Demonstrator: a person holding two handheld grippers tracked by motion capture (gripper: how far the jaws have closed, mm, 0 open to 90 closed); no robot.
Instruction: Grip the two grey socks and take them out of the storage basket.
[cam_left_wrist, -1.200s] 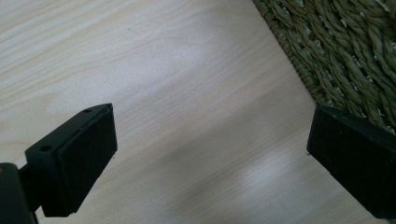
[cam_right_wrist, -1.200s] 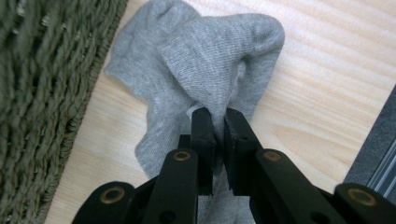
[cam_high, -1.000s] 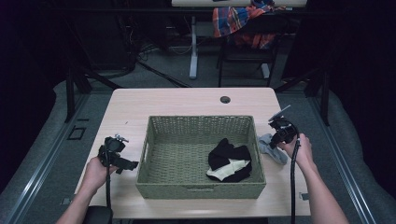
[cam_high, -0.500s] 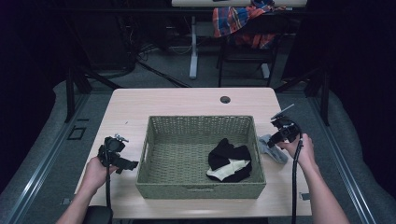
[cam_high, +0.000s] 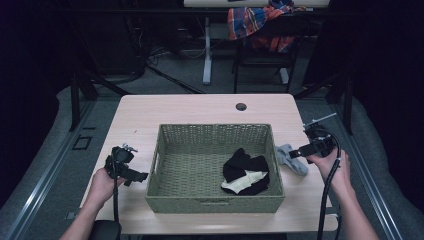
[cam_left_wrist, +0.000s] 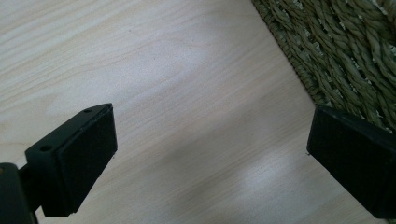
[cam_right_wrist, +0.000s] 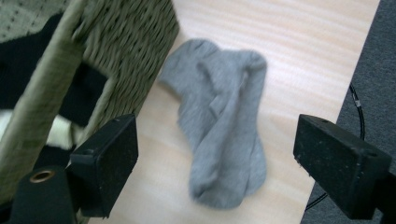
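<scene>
The right tongs (cam_right_wrist: 217, 163), their jaws just spread wide with nothing between them, hang above the grey sock (cam_right_wrist: 222, 123) at the basket's (cam_high: 215, 202) three o'clock side. Left tongs (cam_left_wrist: 210, 154) rest released over the worktop (cam_left_wrist: 163, 70). Next, I judge: descend and pinch the sock.

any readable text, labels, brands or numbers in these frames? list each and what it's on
None: no readable text in the three views.
Woven basket: no label.
Grey sock: plain, no print.
Black and white cloth in the basket: no lettering visible.
Gripper pads: plain black, no marking.
</scene>
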